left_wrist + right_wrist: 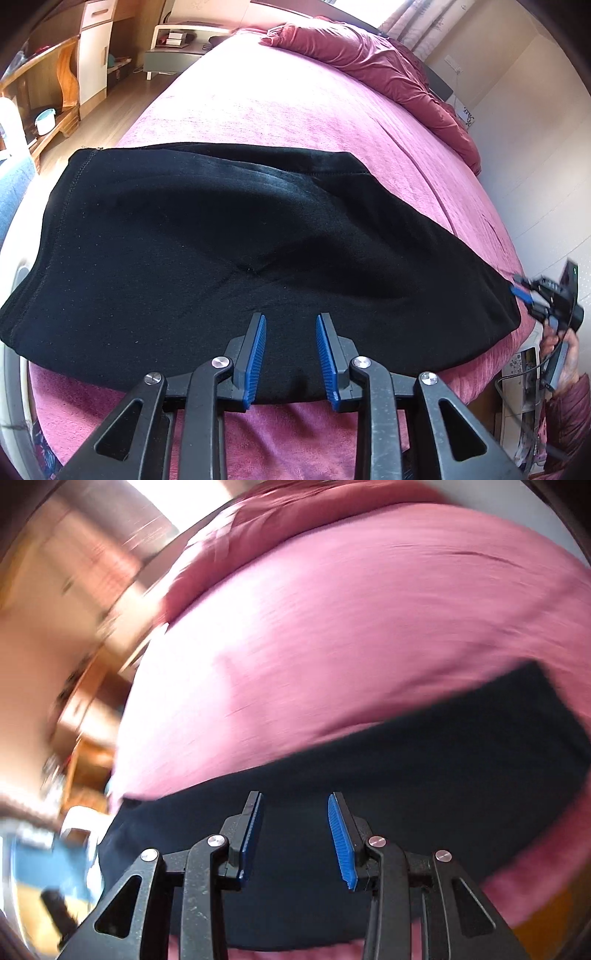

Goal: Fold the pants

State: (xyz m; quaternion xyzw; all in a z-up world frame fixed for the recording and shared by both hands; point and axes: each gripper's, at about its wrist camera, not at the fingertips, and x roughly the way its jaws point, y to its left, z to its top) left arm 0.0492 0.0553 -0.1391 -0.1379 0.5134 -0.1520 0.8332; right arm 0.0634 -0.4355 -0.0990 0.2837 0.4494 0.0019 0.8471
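I see the black pants point(229, 236) lying folded and flat on the near part of the bed point(295, 107), which has a pink cover. My left hand-held gripper point(290, 321) hangs over their near edge, its jaws partly apart and holding nothing. My right hand-held gripper point(295, 799) is also partly apart and empty, above the pants; this view is blurred. A red quilt point(388, 70) lies at the far right.
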